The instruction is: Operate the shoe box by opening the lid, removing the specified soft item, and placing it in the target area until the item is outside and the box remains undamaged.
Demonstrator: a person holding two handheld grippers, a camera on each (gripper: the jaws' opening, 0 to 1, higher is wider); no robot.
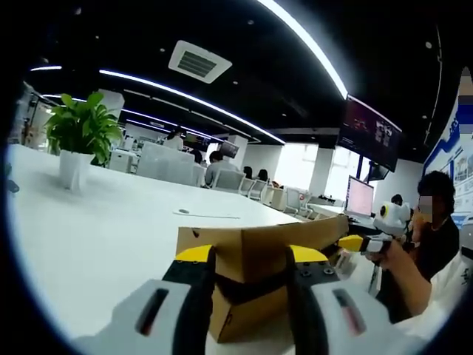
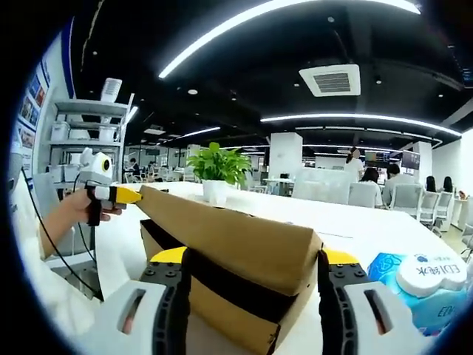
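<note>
On a white table [image 1: 96, 222] stands a brown cardboard shoe box [image 1: 251, 296], its lid [image 1: 266, 248] raised at a slant above the body, so a dark gap shows under it.

In the left gripper view, the left gripper [image 1: 250, 275] reaches forward with its yellow-tipped jaws set wide apart, one on either side of the near end of the box and lid; the cardboard sits between them, but whether the jaws press on it cannot be told. At the far right end of the lid the right gripper [image 1: 360, 242] comes in, held by a person's hand [image 1: 395, 255], its yellow tip touching the lid's corner. A potted green plant [image 1: 81, 137] stands far off to the left on the table, and a flat sheet of paper [image 1: 208, 214] lies beyond the box.

In the right gripper view, the right gripper's [image 2: 251, 259] jaws also stand wide apart, flanking the box's near end under the raised lid; contact cannot be told. Here the left gripper [image 2: 118, 195] shows at the left, in a hand, its yellow tip at the lid's far corner. This view adds a blue pack of wet wipes [image 2: 421, 288] with a white round cap, lying on the table just right of the box. The plant stands behind the box.

The soft item cannot be made out; the box's inside is dark.
</note>
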